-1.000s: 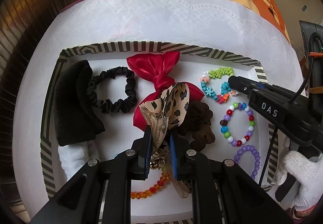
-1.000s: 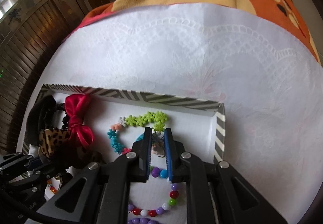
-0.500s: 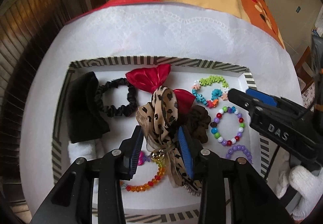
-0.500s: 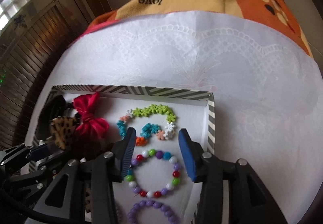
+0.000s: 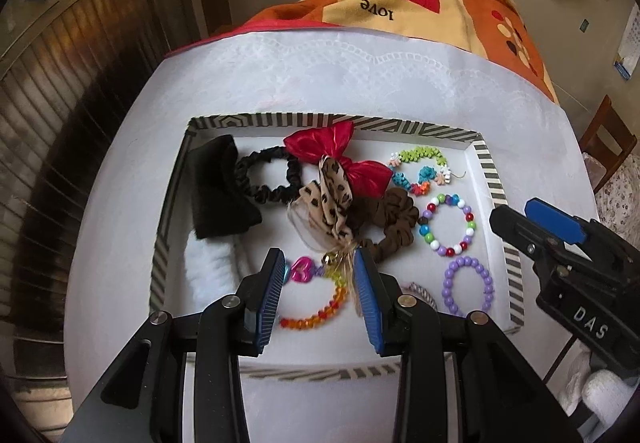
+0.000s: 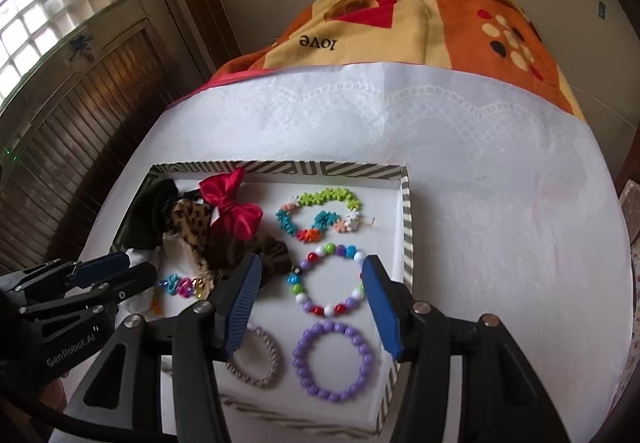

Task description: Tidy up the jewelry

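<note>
Jewelry and hair pieces are seen laid out inside the striped-rim tray (image 5: 491, 179) on the white lace cloth (image 5: 320, 75), w/ the left gripper (image 5: 320, 283) held wide and empty over the tray's near edge and the right gripper (image 6: 310, 303) spread just as wide, nothing gripped, over the multicolour bead bracelet (image 6: 326, 283). Seen from the left wrist cam, the leopard bow (image 5: 326, 203) is draped across the red satin bow (image 5: 340, 159) and the brown scrunchie (image 5: 390, 219), approx. at tray centre; the black scrunchie (image 5: 266, 179) and black velvet piece (image 5: 218, 191) sit toward 10 o'clock, the flower-bead bracelet (image 5: 420, 171) at 1 o'clock, the purple bead bracelet (image 5: 468, 285) at 4 o'clock, the orange bead bracelet (image 5: 316, 311) w/ pink heart charm just ahead of the left fingers. Everything is judged light. Fabric bows are judged soft and floppy, best pinched at the knot; ribbon tails would likely drag neighbours. Bead bracelets are judged hard, slick, elastic-strung, so a grip across one arc of beads, not the whole ring, is advised. Snagging is the main risk in the overlapped centre pile.
</note>
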A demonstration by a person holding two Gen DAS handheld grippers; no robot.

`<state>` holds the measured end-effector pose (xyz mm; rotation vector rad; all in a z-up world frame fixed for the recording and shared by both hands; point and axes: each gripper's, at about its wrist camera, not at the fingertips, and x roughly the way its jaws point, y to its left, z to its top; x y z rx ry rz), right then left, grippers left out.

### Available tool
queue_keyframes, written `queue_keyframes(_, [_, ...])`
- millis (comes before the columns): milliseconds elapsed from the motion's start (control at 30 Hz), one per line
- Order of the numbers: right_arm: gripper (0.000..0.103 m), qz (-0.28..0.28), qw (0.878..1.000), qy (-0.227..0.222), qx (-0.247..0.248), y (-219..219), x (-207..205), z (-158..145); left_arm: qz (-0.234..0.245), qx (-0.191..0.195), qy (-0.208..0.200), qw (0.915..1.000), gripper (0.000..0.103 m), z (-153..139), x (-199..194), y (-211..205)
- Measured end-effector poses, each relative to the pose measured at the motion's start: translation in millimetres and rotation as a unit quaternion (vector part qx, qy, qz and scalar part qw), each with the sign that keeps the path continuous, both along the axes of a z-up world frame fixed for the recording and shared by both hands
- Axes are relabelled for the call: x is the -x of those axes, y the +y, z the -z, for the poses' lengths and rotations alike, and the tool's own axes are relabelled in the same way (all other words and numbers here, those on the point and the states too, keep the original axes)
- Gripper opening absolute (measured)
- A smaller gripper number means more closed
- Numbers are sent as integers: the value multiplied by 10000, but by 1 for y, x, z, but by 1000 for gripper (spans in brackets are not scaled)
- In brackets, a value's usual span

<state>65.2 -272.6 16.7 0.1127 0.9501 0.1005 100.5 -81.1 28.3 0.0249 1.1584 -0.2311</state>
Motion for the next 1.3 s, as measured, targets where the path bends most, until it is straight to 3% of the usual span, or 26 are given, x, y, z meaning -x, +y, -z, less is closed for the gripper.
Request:
queue_keyframes(533, [57,157,9996,-108,-205,13,52,-5,-101,-140,-212,9996,15,-14,34,16])
queue_keyframes(767, [64,227,9992,-294,-115,28,84,-13,-143,-186,-388,9990,15,-24,59,20])
queue_keyframes(1300, [69,155,9982,-562,127,41,140,-40,-325,-250,-840,9956,15,-54,111,28])
